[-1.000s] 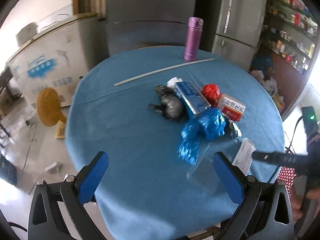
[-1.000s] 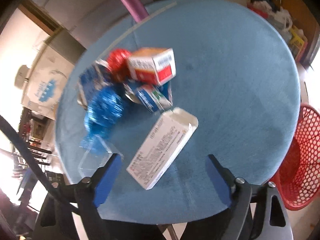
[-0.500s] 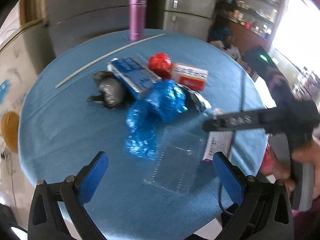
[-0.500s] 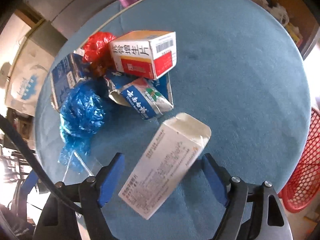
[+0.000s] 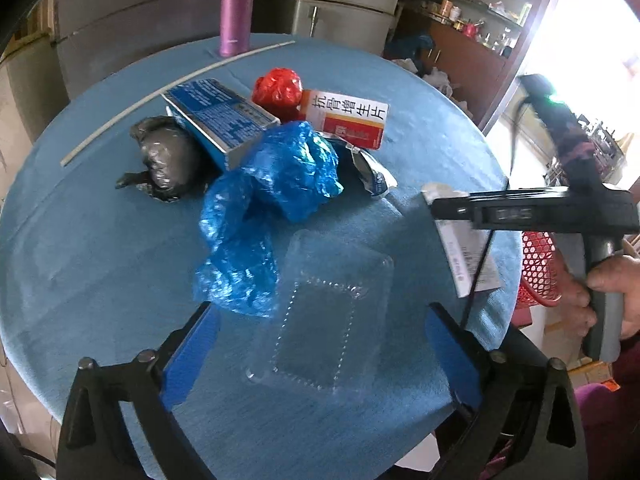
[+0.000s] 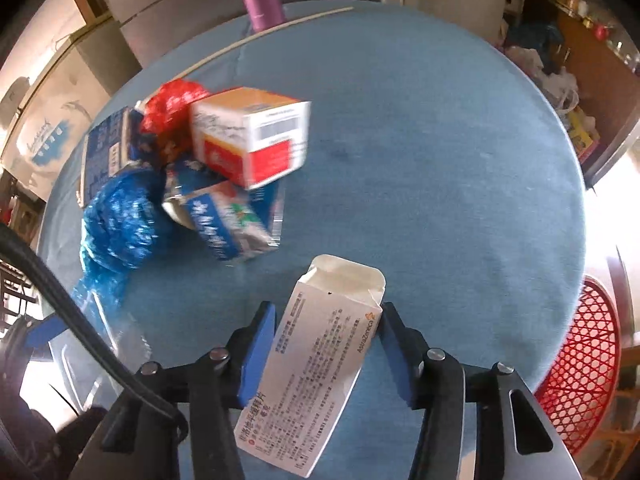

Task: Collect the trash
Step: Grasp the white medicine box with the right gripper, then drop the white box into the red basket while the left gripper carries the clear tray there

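On the round blue table lies a clear plastic tray. My left gripper straddles it, and its jaws are closing, the pads still clear of the tray's sides. In my right gripper there is a white medicine box. These jaws are closing too, and both pads touch the box's long sides. Behind lies a trash pile: a crumpled blue bag, a black bag, a blue carton, a red bag, a red-and-white box and a foil pouch.
A red mesh basket stands on the floor beyond the table's right edge. A purple bottle and a thin white strip are at the far side. Grey cabinets and cluttered shelves stand behind. A hand holds the right gripper's handle.
My right gripper's jaws have narrowed from wide apart onto the white box. My left gripper has dropped and swung over the clear tray, which now lies between its fingers.
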Tool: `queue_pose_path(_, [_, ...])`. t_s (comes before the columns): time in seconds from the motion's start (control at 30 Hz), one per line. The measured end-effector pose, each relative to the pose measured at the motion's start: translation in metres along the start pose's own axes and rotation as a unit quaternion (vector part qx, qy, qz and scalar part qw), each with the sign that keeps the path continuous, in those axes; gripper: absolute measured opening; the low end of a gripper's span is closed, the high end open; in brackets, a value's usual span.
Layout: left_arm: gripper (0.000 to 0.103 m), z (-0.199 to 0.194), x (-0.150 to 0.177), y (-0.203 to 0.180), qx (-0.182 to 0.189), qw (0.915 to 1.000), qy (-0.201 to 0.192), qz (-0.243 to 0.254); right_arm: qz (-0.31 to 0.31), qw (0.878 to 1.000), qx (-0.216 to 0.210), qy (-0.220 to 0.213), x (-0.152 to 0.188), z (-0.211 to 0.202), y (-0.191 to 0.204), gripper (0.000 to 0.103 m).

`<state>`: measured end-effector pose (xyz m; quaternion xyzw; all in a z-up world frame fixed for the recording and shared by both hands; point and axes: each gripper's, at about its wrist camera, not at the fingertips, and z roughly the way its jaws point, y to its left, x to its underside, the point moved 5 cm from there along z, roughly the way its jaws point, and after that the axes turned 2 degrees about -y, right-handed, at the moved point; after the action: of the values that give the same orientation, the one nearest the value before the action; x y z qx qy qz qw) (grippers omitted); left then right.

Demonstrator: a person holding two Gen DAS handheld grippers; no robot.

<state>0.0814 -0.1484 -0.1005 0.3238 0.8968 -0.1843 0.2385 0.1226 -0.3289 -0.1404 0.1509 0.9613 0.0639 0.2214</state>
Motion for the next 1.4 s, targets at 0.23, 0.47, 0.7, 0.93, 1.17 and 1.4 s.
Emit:
queue_pose_path(0.23, [0.056,0.014,0.004,-0.011,0.015,0.9996,0.013,-0.022,0.029,0.997,-0.061,-0.036,0.015,-0.005,-0.040,0.054])
queue_pose_path(0.47, [0.056,-0.006,0.005,-0.038,0.046,0.9989,-0.006,-0.012,0.084,0.990,-0.094,-0.059,0.031,-0.026,-0.081,0.054])
queue_pose_path(0.7, [0.056,-0.008,0.002,-0.089,0.101,0.9941,-0.004,0.040,0.126,0.984,-0.079,-0.100,0.039,-0.062,-0.139,0.054])
queue_pose_path(0.93, [0.056,0.029,-0.027,-0.156,0.131,0.9851,0.025,0.109,0.184,0.975,-0.022,-0.119,0.061,-0.072,-0.215,0.054])
queue_pose_path(1.17, [0.056,0.076,-0.058,-0.232,0.159,0.9698,0.059,0.175,0.245,0.962,0.011,-0.120,0.100,-0.086,-0.283,0.056])
queue_pose_path(1.4, [0.061,0.108,-0.068,-0.288,0.179,0.9581,0.092,0.204,0.289,0.953,-0.004,-0.093,0.128,-0.084,-0.313,0.057])
